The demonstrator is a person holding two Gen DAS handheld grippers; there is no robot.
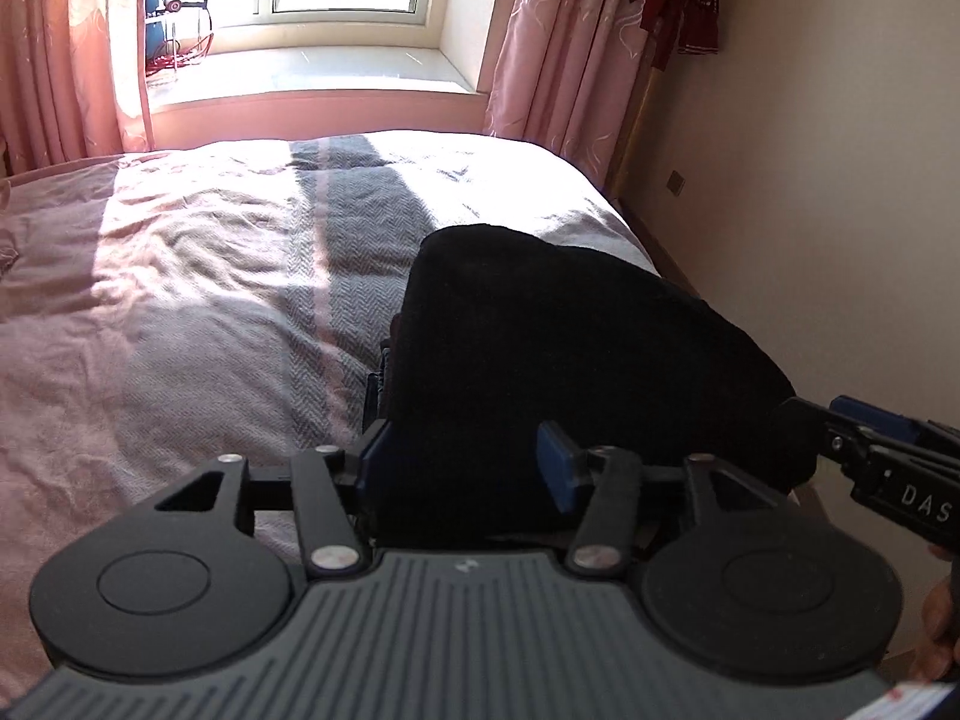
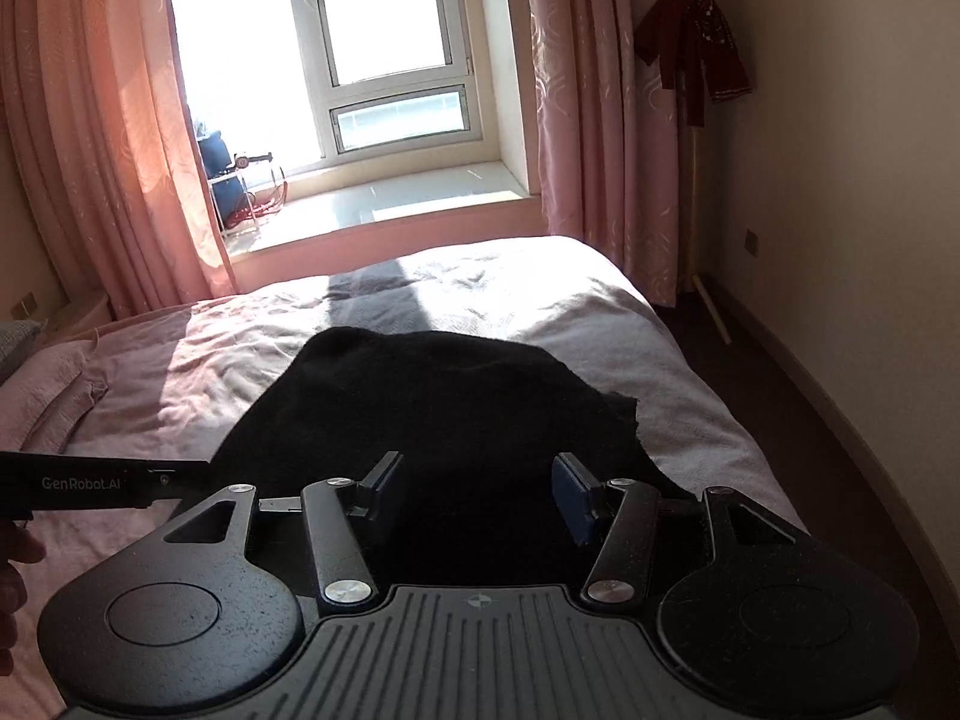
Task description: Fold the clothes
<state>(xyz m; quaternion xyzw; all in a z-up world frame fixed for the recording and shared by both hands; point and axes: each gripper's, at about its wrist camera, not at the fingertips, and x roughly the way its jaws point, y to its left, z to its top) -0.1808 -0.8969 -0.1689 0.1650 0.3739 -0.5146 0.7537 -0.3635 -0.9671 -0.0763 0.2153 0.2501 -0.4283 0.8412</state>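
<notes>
1. The left gripper [image 1: 468,456] has its blue pads apart; the black garment [image 1: 576,348] fills the gap between them, and whether the pads press on the cloth I cannot tell.
2. The right gripper [image 2: 480,495] stands with its jaws apart, the black garment [image 2: 432,396] spread just beyond and beneath them, not pinched.
3. The garment lies in a dark heap on the bed [image 2: 630,324], on the near part of it, toward the side nearest the wall.
4. Beyond the garment the bed's pink-grey cover carries a bright patch of sun.
5. Past the bed stand a window [image 2: 384,60] and pink curtains [image 2: 90,150]; a dark red garment [image 2: 690,42] hangs right of the window.
</notes>
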